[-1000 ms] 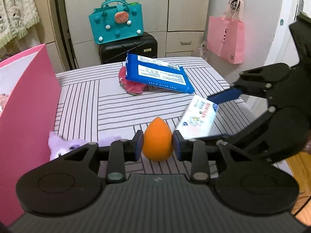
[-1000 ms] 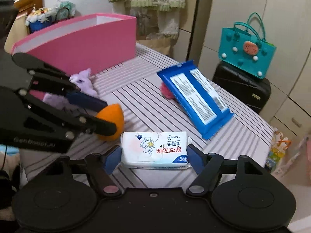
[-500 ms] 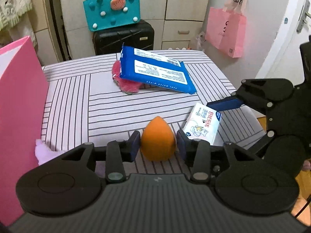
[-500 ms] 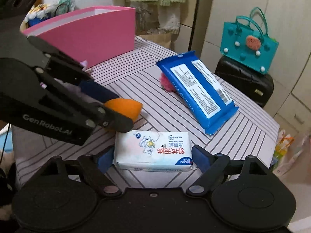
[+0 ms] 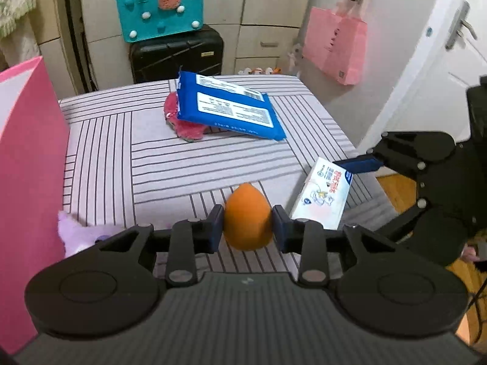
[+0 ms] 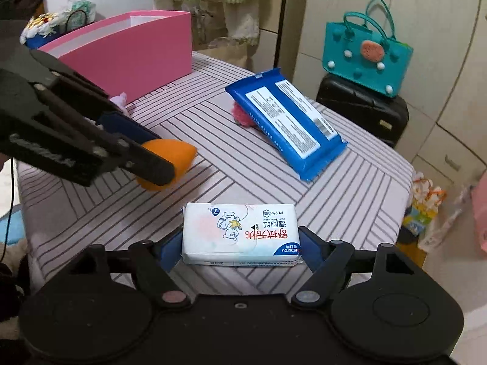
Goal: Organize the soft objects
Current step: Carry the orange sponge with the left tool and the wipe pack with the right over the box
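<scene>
My left gripper [image 5: 248, 228] is shut on an orange egg-shaped sponge [image 5: 248, 222] and holds it above the striped table [image 5: 158, 164]; the sponge also shows in the right wrist view [image 6: 170, 155]. My right gripper [image 6: 240, 249] is shut on a white pack of wet wipes [image 6: 240, 234], also seen in the left wrist view [image 5: 322, 197]. A large blue wipes pack [image 5: 228, 109] leans on a pink fluffy item [image 5: 182, 121] at the far side. A purple plush toy [image 5: 79, 231] lies beside the pink box [image 5: 27, 158].
The tall pink box [image 6: 131, 51] stands on the table's left side. Beyond the table are a black suitcase [image 5: 176, 54] with a teal bag [image 5: 158, 3] on it, and a pink paper bag [image 5: 334, 45] hanging on the wall.
Both grippers have lifted their objects higher above the table and pulled back a little. The grips are unchanged.
</scene>
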Available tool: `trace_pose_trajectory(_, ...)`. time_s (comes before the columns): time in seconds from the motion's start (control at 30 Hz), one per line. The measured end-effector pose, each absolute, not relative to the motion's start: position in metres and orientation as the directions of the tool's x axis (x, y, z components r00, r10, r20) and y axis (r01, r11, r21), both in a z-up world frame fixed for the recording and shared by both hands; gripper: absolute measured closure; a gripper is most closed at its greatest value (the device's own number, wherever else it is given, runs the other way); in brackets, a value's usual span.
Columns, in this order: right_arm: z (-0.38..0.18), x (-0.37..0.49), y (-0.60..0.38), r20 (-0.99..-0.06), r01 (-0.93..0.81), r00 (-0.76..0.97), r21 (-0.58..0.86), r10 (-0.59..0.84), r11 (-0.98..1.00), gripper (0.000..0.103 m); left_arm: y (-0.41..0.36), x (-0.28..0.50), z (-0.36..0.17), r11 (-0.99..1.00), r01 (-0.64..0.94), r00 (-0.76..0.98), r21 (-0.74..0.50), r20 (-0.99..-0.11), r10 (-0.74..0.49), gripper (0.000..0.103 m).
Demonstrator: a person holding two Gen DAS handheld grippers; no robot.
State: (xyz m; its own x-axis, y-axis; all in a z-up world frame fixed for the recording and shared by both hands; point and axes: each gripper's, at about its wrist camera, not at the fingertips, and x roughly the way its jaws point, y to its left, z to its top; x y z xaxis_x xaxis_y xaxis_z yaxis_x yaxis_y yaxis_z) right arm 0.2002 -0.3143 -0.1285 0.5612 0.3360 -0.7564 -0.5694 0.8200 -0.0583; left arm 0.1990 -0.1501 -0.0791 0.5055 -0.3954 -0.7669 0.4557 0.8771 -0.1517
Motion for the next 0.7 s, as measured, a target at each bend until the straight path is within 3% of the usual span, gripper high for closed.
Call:
trace_pose_trajectory(0.3,-0.112,0.180,-0.314,-0.784,-0.570,0.494,0.035,0.376,0.821,0.021,-0.145,0.170,-0.068,0.850,0.522,0.491,-0.066,-0.791,-0.364,0.070)
trace_pose_trajectory(0.7,-0.074,0.134,-0.292,-0.784,-0.602,0.449,0.089,0.429,0.794,0.021,-0.107,0.129,-0.040,0.823,0.560,0.447,-0.091,-0.804,-0.392,0.070)
